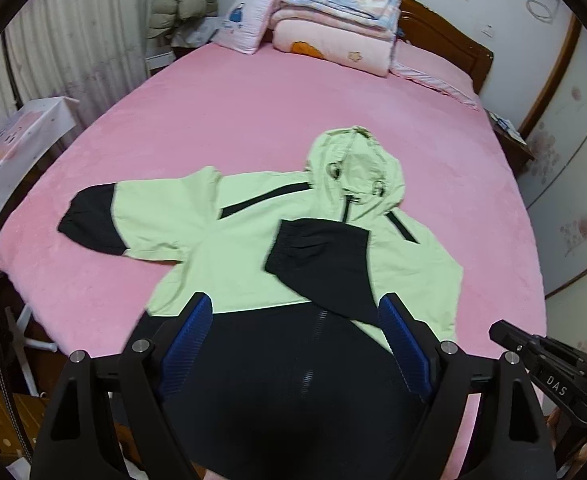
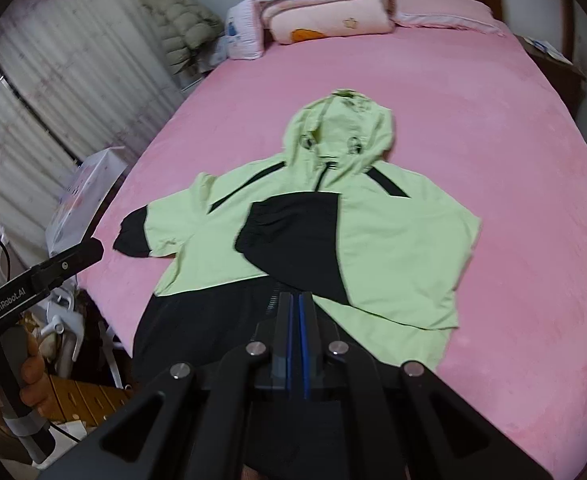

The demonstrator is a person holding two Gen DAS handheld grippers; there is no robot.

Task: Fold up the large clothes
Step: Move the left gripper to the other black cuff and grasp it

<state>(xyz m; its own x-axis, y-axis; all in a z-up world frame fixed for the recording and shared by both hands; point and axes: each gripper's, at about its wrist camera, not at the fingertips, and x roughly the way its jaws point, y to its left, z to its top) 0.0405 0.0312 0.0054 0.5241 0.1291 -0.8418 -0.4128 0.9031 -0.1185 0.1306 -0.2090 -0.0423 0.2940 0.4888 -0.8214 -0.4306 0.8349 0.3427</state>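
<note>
"GenRobot.AI" lettering on left gripper (image 2: 89,250), "DAS" on right gripper (image 1: 497,330)

A bed (image 1: 253,120) with a pink cover carries a green and black hooded jacket (image 1: 253,248) lying flat, one sleeve folded across its chest. Folded blankets (image 1: 333,24) and a pillow (image 1: 245,24) sit by the headboard.

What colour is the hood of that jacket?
The hood is pale green, clearest in the right wrist view.
</note>
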